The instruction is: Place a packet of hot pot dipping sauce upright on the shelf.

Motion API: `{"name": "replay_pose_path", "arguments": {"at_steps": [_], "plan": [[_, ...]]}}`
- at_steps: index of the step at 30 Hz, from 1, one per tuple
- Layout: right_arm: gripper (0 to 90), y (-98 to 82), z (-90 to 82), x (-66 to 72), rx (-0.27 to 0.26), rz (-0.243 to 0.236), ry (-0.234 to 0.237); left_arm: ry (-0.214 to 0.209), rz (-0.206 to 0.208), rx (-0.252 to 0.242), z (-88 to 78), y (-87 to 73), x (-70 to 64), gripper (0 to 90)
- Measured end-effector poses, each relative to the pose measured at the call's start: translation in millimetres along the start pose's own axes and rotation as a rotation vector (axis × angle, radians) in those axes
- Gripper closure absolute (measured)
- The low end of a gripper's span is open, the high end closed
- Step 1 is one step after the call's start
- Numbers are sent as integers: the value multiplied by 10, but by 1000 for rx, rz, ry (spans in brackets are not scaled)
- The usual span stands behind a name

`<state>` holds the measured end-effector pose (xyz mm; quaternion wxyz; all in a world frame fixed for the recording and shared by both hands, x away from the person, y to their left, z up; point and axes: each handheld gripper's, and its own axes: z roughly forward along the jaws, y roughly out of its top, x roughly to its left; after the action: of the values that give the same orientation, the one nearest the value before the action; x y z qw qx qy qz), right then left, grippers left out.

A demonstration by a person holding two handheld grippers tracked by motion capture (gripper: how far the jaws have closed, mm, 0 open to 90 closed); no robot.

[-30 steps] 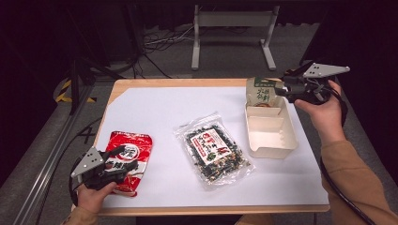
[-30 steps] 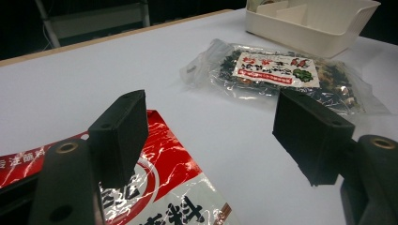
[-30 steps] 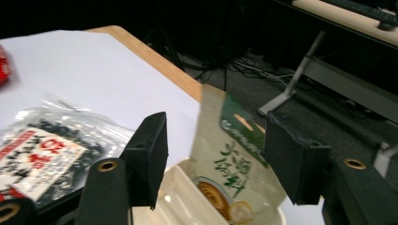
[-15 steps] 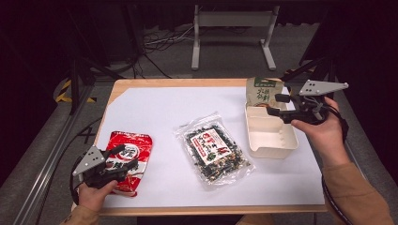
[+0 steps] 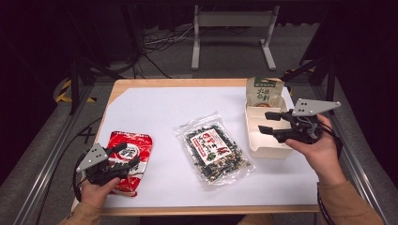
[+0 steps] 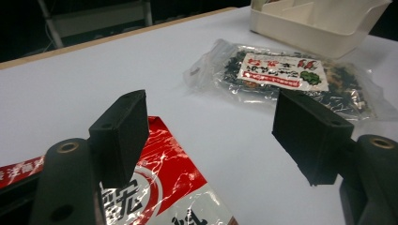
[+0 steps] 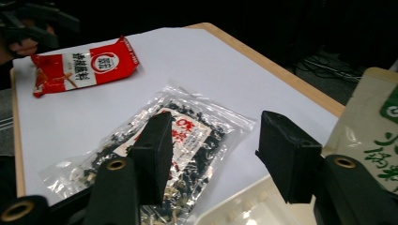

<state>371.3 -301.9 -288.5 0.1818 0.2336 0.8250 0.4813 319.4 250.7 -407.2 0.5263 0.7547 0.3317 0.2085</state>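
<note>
A red snack bag lies at the table's near left, and my left gripper rests over its near end, open. In the left gripper view the jaws stand wide over the red bag with nothing between them. A clear bag of dark dried food lies mid-table. At the right stands a cream box with a tan and green pouch upright at its far end. My right gripper hovers over the box, open; its jaws have just been closing a little, with nothing between them.
The white table sheet is bare at the far left and middle. In the right gripper view, beyond the gripper, lie the clear bag, the red bag, the pouch and the box rim.
The right gripper has come back from the pouch at the box's far end toward the person and sunk a little over the box. The left gripper has kept still.
</note>
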Motion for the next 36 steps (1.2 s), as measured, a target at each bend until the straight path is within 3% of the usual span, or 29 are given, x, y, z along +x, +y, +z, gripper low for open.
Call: {"name": "replay_pose_path", "arguments": {"at_steps": [7,10,14,18,23,28,29,30,31,35,36], "plan": [[486,-139,78,123,-6,-13,51,47,34,42,-48,61,16,255],[493,-172,104,142,-11,-12,62,42,32,61,-45,77,28,252],[509,-261,197,195,-12,-17,88,0,36,113,-36,121,71,248],[509,-301,249,230,-18,-15,99,0,25,147,-29,152,117,227],[509,-348,323,264,-10,-11,115,-1,-29,187,-52,232,253,204],[509,-373,343,291,-7,-8,127,19,-45,213,-53,278,403,216],[509,-379,346,292,-7,-8,128,27,-62,229,-50,286,505,216],[509,-379,346,292,-7,-8,128,27,-62,229,-50,286,505,216],[509,-385,347,286,-8,-1,131,37,-92,254,-39,277,635,214],[512,-394,351,272,-10,0,132,47,-152,263,-29,249,838,199],[512,-399,356,269,-10,0,133,47,-152,263,-29,249,838,196]]}}
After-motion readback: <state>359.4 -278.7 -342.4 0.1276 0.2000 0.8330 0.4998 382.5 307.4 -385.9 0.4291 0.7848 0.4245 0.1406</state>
